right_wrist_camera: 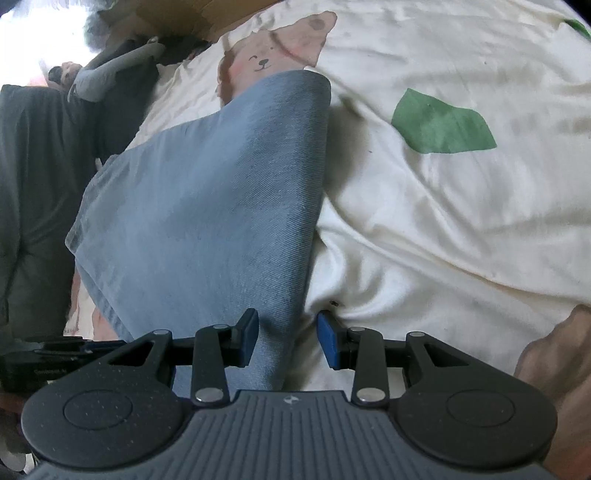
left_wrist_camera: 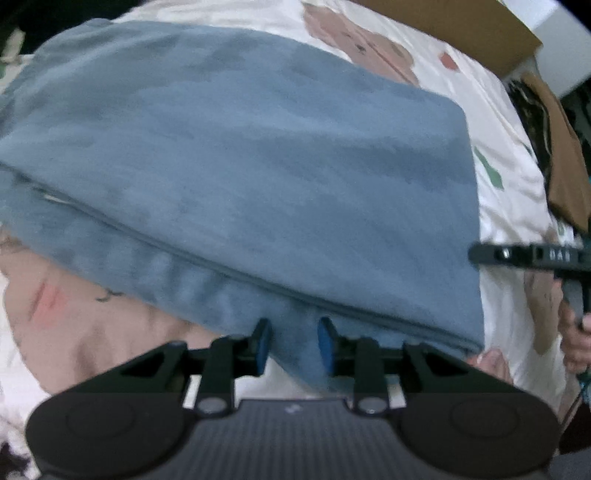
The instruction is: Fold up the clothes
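Note:
A blue denim garment lies folded in layers on a cream bedsheet with bear prints. My left gripper is open, its blue pads on either side of the garment's near edge. In the right wrist view the same garment runs away from me as a folded strip. My right gripper is open, with the garment's near right edge lying between its pads and the sheet under the right pad. The right gripper also shows at the right edge of the left wrist view.
A brown cardboard box stands past the bed's far edge. Dark clothes and a grey garment lie at the left of the right wrist view. A green leaf print marks the sheet.

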Tool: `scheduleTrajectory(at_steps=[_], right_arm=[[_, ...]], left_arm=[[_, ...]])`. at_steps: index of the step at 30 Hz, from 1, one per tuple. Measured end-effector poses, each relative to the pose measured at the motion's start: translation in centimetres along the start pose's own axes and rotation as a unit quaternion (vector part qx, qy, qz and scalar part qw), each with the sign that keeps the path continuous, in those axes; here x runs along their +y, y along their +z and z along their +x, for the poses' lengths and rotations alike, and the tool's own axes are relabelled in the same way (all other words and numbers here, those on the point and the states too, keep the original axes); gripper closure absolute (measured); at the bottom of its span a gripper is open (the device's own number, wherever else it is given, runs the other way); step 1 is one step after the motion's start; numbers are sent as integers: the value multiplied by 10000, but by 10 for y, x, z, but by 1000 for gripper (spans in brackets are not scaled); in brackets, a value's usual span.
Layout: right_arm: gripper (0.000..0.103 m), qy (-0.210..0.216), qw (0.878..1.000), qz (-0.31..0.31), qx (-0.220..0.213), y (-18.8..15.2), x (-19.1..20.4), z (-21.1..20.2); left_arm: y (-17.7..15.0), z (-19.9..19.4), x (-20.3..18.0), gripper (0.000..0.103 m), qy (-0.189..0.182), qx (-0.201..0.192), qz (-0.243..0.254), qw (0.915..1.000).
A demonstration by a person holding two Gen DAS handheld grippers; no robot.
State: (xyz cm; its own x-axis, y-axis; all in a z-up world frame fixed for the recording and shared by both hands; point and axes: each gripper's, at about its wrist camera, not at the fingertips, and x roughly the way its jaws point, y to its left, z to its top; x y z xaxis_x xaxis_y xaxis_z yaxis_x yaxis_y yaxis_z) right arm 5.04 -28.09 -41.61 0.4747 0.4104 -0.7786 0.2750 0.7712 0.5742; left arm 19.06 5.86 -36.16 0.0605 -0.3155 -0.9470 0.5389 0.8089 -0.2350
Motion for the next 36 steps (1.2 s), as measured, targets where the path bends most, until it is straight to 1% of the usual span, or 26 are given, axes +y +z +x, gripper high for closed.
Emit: scheduleTrajectory(at_steps=[1,4,6,9,11,13,15,17,18,19,21,24,25,27,32,34,36], right_arm=[[61,51,10000,79,-31,0,0,1],[64,330,9990,310,-50,2,0,0],[65,405,9988,277,-41,5,1,-4],[65,552,9977,385,-47,8,-1,-10],[65,733,9949,684,-129,8,-6,-12],[65,931,9898,1059,-193,6,-15,-12],[65,1047,9865,1241,-214,5,-20,-9],[67,1126,9838,1377,-239,5,-24,-5],[67,1146,9829,1422,-253,5,-26,-3],[67,1156,9823,1445,-271,6,-26,0],[67,1175,9814,1489,-305,8,-28,6],[68,1173,9824,1430,-276,10,-28,13],[70,1174,9827,1410,-262,10,-29,14],[73,1194,9835,1335,-236,12,-27,10],[74,1515,9801,1227,-376,13,-27,-12],[74,1540,9787,1298,-398,13,-27,-13],[74,1424,9809,1272,-364,13,-26,-7]], left_arm=[[1,-3,2,67,56,-38,-30,10000],[4,-11,13,66,197,-139,-122,9996],[6,-19,23,66,250,-210,-251,9992],[8,-28,35,65,341,-318,-449,9979],[9,-33,41,62,413,-414,-609,9964],[11,-37,46,61,442,-503,-798,9946],[14,-41,54,61,444,-559,-975,9927],[19,-44,63,58,470,-633,-1134,9904],[22,-45,66,53,491,-671,-1205,9892],[23,-46,70,47,507,-709,-1271,9881],[27,-45,77,40,490,-759,-1413,9858],[33,-44,85,38,487,-778,-1645,9821],[34,-44,88,36,501,-807,-1696,9809],[35,-44,92,35,530,-864,-1801,9784],[36,-38,106,35,570,-937,-2204,9692],[36,-36,108,35,555,-938,-2287,9674],[35,-33,112,35,576,-910,-2347,9661]])
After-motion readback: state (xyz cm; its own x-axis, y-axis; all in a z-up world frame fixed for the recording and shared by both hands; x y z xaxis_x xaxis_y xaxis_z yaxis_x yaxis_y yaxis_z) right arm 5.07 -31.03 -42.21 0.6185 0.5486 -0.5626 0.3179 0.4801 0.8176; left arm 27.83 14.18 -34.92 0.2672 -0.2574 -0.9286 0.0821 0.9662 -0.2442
